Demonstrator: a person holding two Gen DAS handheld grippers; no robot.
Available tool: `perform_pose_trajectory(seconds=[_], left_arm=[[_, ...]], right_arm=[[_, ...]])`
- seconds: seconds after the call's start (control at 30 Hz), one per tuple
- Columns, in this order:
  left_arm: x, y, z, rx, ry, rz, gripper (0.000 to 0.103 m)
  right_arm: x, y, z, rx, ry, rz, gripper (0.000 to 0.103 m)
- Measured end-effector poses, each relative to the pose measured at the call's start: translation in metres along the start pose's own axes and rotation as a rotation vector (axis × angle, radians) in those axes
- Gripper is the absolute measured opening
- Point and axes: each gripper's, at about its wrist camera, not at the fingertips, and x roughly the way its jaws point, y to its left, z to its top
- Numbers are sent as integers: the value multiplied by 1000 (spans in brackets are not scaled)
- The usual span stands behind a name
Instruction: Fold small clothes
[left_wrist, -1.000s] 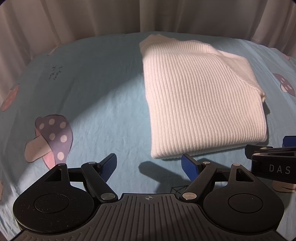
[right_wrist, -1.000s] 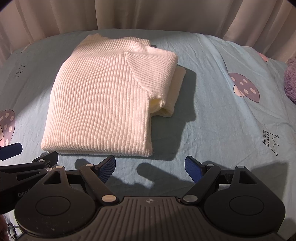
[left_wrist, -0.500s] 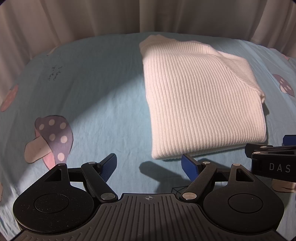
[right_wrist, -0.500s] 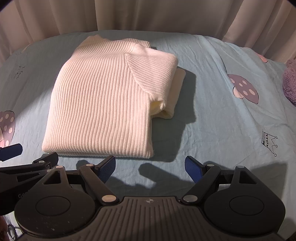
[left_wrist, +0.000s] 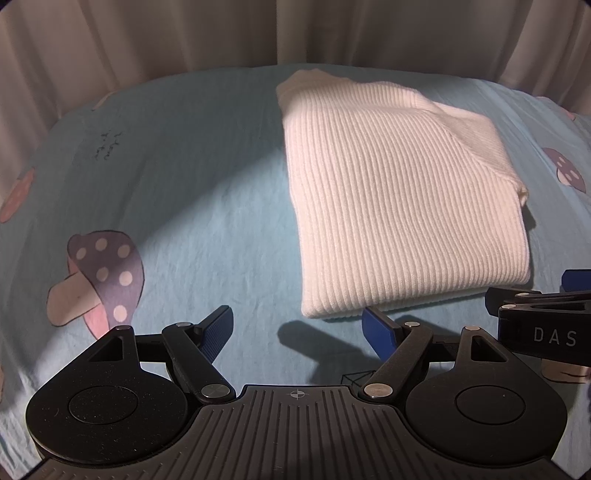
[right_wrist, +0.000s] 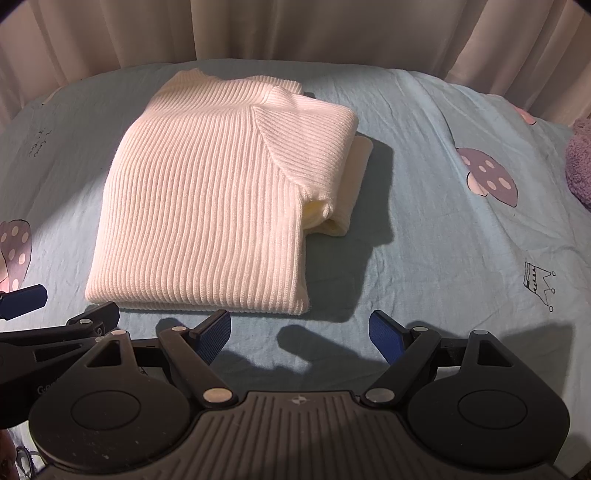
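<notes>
Looking at the white ribbed sweater (right_wrist: 207, 206): it's already a compact rectangle, sleeve tucked over the right side, lying flat on the bed sheet (right_wrist: 424, 229), toward the far middle. Near hem faces both tools. One cuff or under-layer (right_wrist: 351, 192) pokes out at the right edge, just below the folded sleeve.

Step judgement: folding looks nearly done, or done. Either one last fold is left (near hem up to the collar) or this is the finishing pause. Can't tell which from here.

Left tool (left_wrist: 297, 326): fingers spread apart, holding nothing. It sits just short of the sweater's near-left corner; the right pad (left_wrist: 376, 328) is almost at the hem, and I can't tell if it touches. Right tool (right_wrist: 299, 332): also spread wide, empty, just short of the hem's near-right corner.

Next move, if another fold is wanted: each tool pinches a near corner through all layers, both lift together, carry to the far edge, lay down evenly. Thick knit, so expect a bulky, springy stack; a shallow pinch would likely catch the top layer only and peel it open. The protruding bit on the right should get tucked first.

Writing: "DAS" in pale capitals on the side of the right tool, seen from the left camera (left_wrist: 554, 336); the rest is cut off. Partial grey lettering on the left tool's body in the right camera (right_wrist: 46, 389), not readable. Small dark scribble print on the sheet at far left (left_wrist: 107, 146), illegible. Sheet also carries mushroom prints (left_wrist: 99, 273) and a little crown doodle (right_wrist: 537, 280). Purple fuzzy thing (right_wrist: 581, 162) at the far right edge, curtain (right_wrist: 295, 29) behind the bed.
</notes>
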Motion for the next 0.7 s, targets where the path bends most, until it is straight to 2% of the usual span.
perform_pose_trajectory(seconds=[0.37, 0.7], left_arm=[[-1, 0, 0, 14, -35, -14, 81], [0, 1, 1, 11, -21, -7, 82]], right_arm=[[0, 1, 0, 0, -2, 0, 82], [-1, 1, -1, 0, -12, -3, 82]])
